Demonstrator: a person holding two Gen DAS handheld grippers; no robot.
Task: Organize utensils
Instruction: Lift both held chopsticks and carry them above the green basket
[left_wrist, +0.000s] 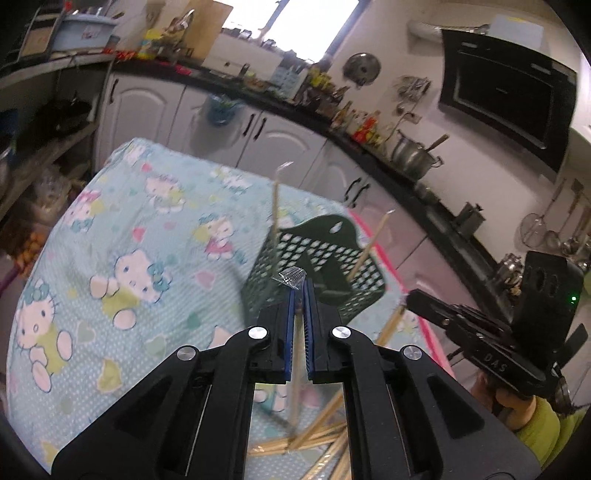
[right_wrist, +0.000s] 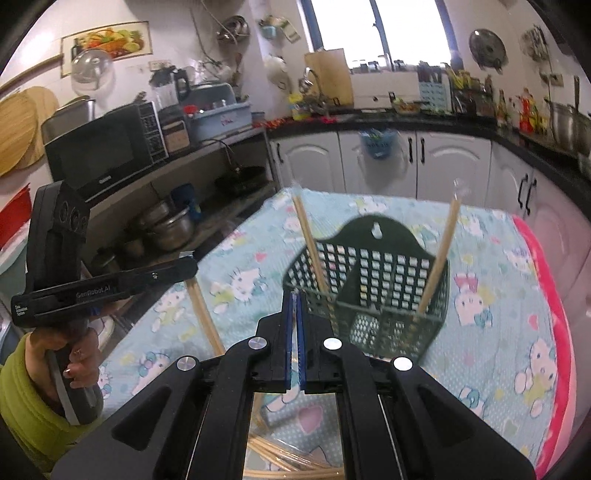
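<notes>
The surface (left_wrist: 122, 206) is covered with a light blue cloth printed with cartoon cats, and it fills the lower left of the left wrist view. Behind it, white cabinets (left_wrist: 147, 110) under a dark counter run across the upper part of the frame, and a black microwave (right_wrist: 99, 155) stands at the left of the right wrist view.

A dark green basket (right_wrist: 373, 280) with a mesh wall stands on the cloth in the middle of the frame. Two chopsticks stand in it: the left chopstick (right_wrist: 310, 243) leans to the upper left, and the right chopstick (right_wrist: 443, 251) leans to the upper right. Both are pale bamboo, thin and long. More loose chopsticks (left_wrist: 317, 439) lie crossed on the cloth at the bottom.

The left hand-held gripper (left_wrist: 298, 295) is closed and seems to pinch one thin stick and a piece of clear wrap. The right hand-held gripper (right_wrist: 296, 299) is closed, with nothing visible between its blue pads.
</notes>
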